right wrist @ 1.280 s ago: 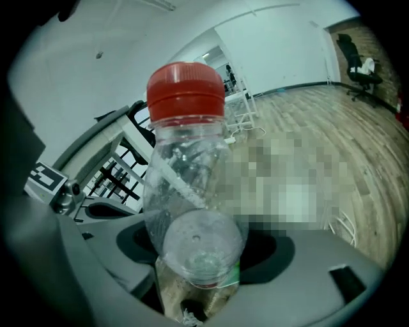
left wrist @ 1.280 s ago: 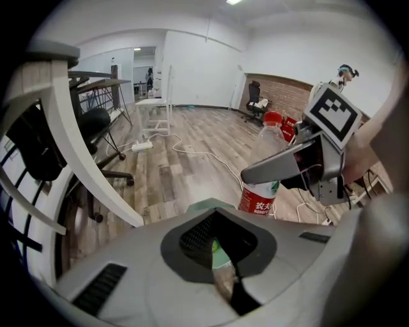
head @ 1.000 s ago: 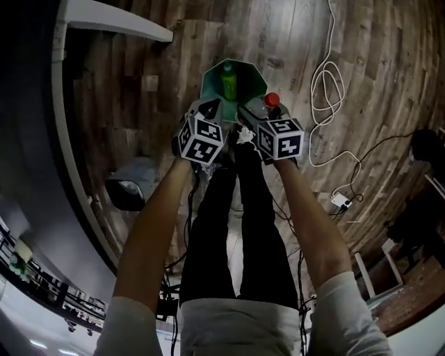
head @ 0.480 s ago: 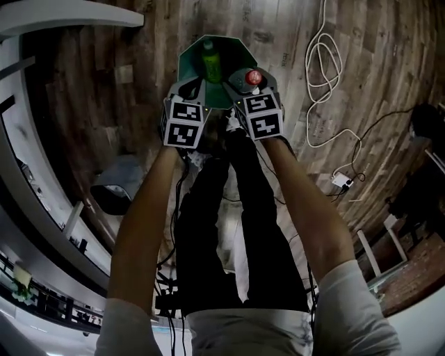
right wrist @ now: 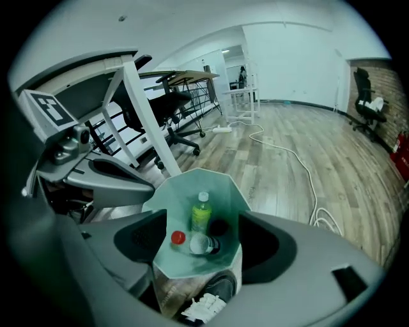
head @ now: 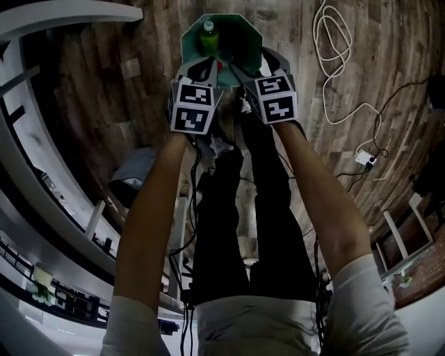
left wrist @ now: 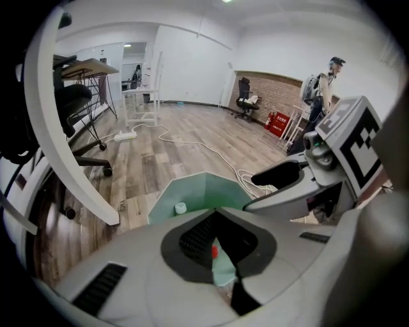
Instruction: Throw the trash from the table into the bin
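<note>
No brand can be read: the green bottle (right wrist: 200, 214) standing upright in the bin (right wrist: 214, 188) carries a yellow-green label whose print is too small to be made out. The only other markings are the black-and-white squares on the cubes (head: 193, 108) of the two grippers. The clear bottle with a red cap (right wrist: 203, 245) is seen lying on the bin's bottom, just beside the green bottle, at its 6 o'clock in the right gripper view. The fingers of the right gripper (right wrist: 202, 231) are spread wide and have just been opening; nothing is grasped between them, and the bin is framed in the gap. The fingers of the left gripper (left wrist: 217, 246) are clenched almost together, and through the narrow slit left between them a strip of the bin and a red spot are glimpsed. In the head view the bin is placed at 12 o'clock on a dark wooden plank floor (head: 389, 42), with white cables (head: 332, 52) looped at 1 o'clock and a white table (head: 69, 12) at 10 o'clock. Black office chairs (right wrist: 172, 105), white walls and a brick wall (left wrist: 281, 96) are shown in the gripper views.
</note>
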`<state>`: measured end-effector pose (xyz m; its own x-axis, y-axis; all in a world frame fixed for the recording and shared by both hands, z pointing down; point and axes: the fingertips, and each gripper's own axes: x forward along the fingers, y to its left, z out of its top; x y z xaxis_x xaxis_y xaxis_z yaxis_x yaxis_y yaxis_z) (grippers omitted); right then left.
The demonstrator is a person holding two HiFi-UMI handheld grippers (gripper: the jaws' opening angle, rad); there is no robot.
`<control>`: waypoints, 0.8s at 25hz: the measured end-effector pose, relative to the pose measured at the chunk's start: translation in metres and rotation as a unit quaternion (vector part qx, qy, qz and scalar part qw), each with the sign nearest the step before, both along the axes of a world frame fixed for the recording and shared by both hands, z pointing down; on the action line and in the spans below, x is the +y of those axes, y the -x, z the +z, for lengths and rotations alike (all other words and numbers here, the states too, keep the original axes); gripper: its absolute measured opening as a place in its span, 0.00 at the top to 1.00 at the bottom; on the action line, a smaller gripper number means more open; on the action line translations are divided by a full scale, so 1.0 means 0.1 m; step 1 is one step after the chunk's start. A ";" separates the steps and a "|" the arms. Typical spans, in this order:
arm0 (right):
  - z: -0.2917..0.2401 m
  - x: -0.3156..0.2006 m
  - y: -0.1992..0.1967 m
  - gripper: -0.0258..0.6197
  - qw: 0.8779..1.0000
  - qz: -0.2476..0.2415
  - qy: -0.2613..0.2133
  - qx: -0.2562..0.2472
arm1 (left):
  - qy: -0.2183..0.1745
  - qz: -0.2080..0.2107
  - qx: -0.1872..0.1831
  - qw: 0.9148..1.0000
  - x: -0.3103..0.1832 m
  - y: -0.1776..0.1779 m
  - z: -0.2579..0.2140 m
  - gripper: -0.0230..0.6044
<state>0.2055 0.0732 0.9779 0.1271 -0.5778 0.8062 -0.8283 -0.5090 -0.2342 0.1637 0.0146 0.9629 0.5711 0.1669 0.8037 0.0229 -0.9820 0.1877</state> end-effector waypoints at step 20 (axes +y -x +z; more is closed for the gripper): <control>-2.40 0.21 0.17 0.60 0.997 0.041 -0.046 0.051 | -0.006 -0.040 0.024 0.999 0.18 0.28 -2.17 0.92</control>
<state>0.1886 0.0938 0.7379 0.2546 -0.6326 0.7314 -0.8070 -0.5558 -0.1998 0.1356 0.0322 0.7462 0.6202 0.1096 0.7767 -0.0479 -0.9830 0.1770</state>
